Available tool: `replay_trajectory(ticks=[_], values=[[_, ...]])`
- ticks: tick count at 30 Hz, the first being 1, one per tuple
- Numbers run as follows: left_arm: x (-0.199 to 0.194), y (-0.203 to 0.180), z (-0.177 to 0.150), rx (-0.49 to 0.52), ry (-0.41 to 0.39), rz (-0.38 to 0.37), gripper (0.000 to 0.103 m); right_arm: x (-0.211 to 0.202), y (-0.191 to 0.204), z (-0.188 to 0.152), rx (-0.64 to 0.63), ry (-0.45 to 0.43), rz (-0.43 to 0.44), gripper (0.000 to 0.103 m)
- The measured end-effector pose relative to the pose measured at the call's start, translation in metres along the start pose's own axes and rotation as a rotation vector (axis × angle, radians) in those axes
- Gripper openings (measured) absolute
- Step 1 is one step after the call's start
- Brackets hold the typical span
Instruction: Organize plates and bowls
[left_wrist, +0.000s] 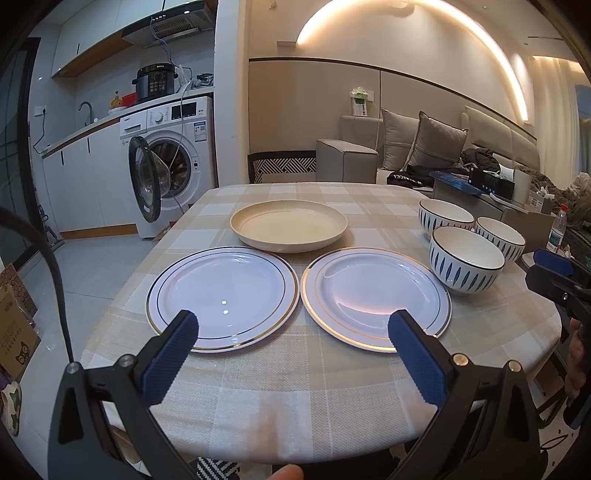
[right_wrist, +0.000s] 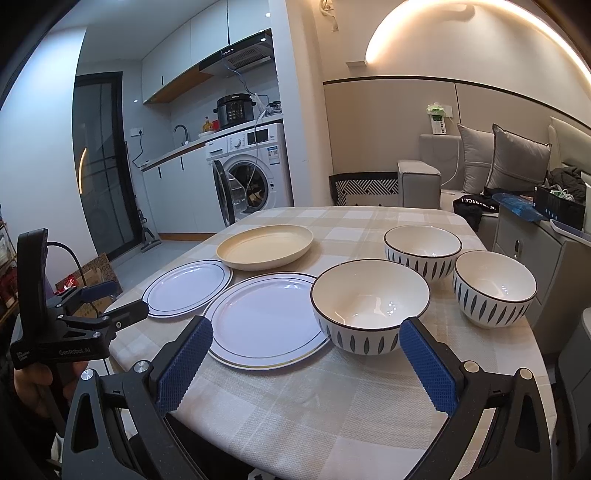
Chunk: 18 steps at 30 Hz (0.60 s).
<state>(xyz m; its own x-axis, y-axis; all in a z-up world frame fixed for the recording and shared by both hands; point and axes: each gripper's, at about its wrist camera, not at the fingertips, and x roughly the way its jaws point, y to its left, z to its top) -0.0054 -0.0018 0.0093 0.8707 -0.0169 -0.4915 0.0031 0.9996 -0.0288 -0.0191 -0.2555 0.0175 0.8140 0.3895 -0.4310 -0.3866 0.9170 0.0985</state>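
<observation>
1. Left gripper (left_wrist: 291, 332) is spread wide, blue ribbed pads far apart, nothing between them. It hangs over the near edge of the table (left_wrist: 295, 398), one pad in front of each white plate.
2. Right gripper (right_wrist: 304, 339) is just as wide open and holds nothing. Its right pad sits just in front of the nearest bowl (right_wrist: 369, 306), its left pad in front of the near white plate; whether either pad touches, I cannot tell.
3. Out from the left gripper: two white plates with gold rims lie flat side by side, the left plate (left_wrist: 221, 297) and the right plate (left_wrist: 375, 297), edges almost meeting.
4. Behind that pair, in the middle of the table, sits a cream plate (left_wrist: 288, 225) with a raised rim, right up against the gap between the two white ones.
5. Over on the right side there are three white bowls with dark leaf-shaped marks, all upright and empty. The nearest bowl stands beside the right plate; the far bowl (right_wrist: 423, 251) and the right-hand bowl (right_wrist: 495, 288) sit behind and beside it in a tight triangle.
6. A checked beige cloth covers the table.
7. In the right wrist view the left gripper shows at the left edge with a hand (right_wrist: 33, 380) on its handle.
8. Background: a washing machine (left_wrist: 173, 162) with its door swung open, and a grey sofa (left_wrist: 424, 151) with cushions.
</observation>
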Motion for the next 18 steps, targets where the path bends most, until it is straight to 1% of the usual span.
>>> replay_trajectory(ticks=[13, 18], values=[[-0.0003, 0.0017, 0.0016, 0.007, -0.003, -0.005, 0.103, 0.0016, -0.0011, -0.0018, 0.007, 0.004, 0.009, 0.103], [0.0001, 0.0057, 0.0046, -0.004, -0.004, -0.018, 0.103, 0.0033, -0.0047, -0.0012, 0.019, 0.010, 0.009, 0.103]])
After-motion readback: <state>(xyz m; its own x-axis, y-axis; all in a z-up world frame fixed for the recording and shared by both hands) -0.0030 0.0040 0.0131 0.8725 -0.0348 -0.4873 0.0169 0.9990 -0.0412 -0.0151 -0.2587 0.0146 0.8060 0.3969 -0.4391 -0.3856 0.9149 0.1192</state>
